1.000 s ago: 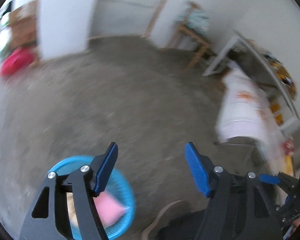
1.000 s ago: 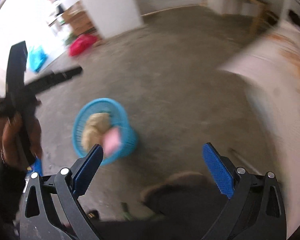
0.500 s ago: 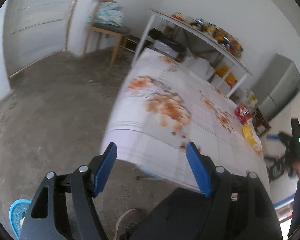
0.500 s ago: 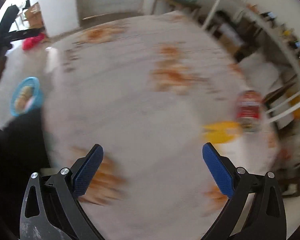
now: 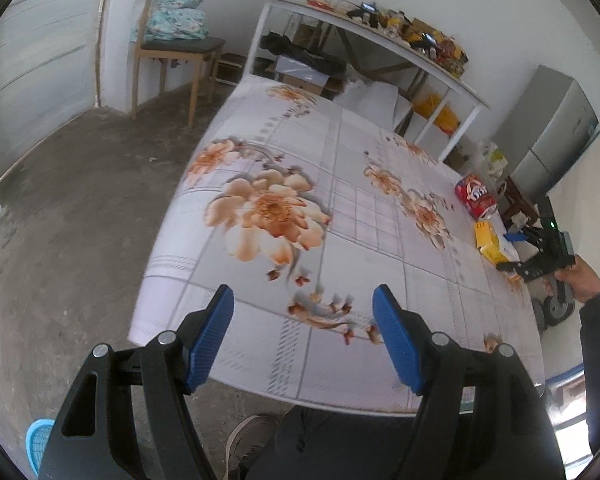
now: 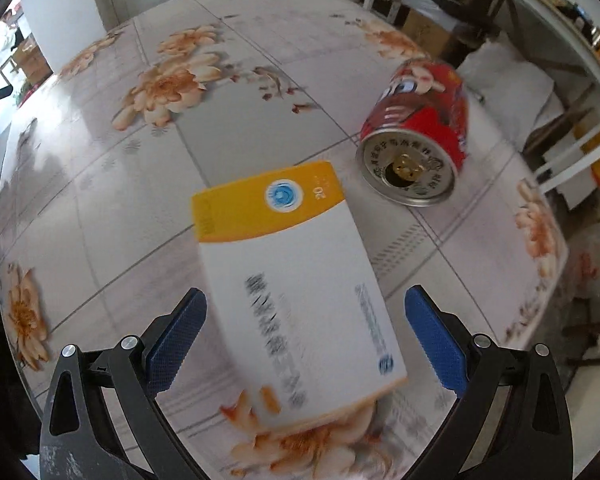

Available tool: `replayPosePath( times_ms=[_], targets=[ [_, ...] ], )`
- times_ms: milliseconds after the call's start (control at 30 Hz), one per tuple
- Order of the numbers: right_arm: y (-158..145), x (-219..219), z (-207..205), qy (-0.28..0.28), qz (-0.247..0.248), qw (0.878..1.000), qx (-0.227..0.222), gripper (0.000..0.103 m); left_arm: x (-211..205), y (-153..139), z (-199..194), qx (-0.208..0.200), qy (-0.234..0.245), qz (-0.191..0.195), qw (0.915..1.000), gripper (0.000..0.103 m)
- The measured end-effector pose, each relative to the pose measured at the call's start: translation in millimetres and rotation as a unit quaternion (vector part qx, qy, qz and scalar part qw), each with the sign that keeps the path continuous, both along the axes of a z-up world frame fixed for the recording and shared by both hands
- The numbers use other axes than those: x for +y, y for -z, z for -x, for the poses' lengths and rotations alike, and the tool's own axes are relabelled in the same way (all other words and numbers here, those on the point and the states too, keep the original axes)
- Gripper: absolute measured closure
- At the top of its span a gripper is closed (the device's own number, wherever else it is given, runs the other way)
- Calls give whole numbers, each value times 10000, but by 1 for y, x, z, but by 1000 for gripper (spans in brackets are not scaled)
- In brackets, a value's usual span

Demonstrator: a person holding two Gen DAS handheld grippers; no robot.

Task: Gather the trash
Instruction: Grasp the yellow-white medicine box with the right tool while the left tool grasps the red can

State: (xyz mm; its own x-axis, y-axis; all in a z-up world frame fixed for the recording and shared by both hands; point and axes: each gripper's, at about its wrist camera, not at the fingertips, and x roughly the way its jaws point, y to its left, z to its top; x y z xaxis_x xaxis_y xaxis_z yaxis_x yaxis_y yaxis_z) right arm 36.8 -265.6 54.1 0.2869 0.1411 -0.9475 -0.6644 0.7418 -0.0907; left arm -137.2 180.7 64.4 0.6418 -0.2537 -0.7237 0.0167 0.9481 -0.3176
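Since a second ago both views have swung off the bare floor and the blue basket point(image 5: 40, 446) onto the flowered table point(image 5: 340, 184); we now see the basket only as a sliver low and left of the left gripper point(image 5: 302, 340), its contents hidden.

Right gripper point(image 6: 304, 342) — jaws spread wide, nothing pinched. It hangs steeply over the yellow-and-white box point(image 6: 296, 288), which lies flat on the table between and just ahead of the pads, not touching either. Beyond the box, up and to the right, a red can point(image 6: 418, 136) lies on its side, opened end toward us, near the table's edge.

Left gripper — also spread and empty, over the near end of the table, well apart from both pieces of trash.

Risks, as we judge them:
- the box looks about as wide as the gap; closing off-centre could push it along the slick cloth or skew it.
- a nudge could roll the can off the edge.
- the basket sits on the floor well behind; a loose pinch could drop the box on the way.
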Motion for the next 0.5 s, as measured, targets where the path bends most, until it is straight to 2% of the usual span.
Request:
replayPosePath(
  times_ms=[167, 233, 400, 500],
  targets=[
    [7, -6, -5, 246, -515, 9982, 192, 7, -31, -7, -26, 9, 408, -84, 9991, 33],
    [7, -10, -3, 418, -611, 9972, 106, 7, -49, -15, -43, -31, 686, -73, 9976, 33],
    [9, -16, 13, 1170, -711, 9905, -104, 7, -120, -41, -109, 14, 1399, 59, 9902, 25],
    [9, -19, 26, 1499, -799, 9852, -249, 7, -174, -48, -159, 146, 1733, 80, 9847, 25]
  ],
)
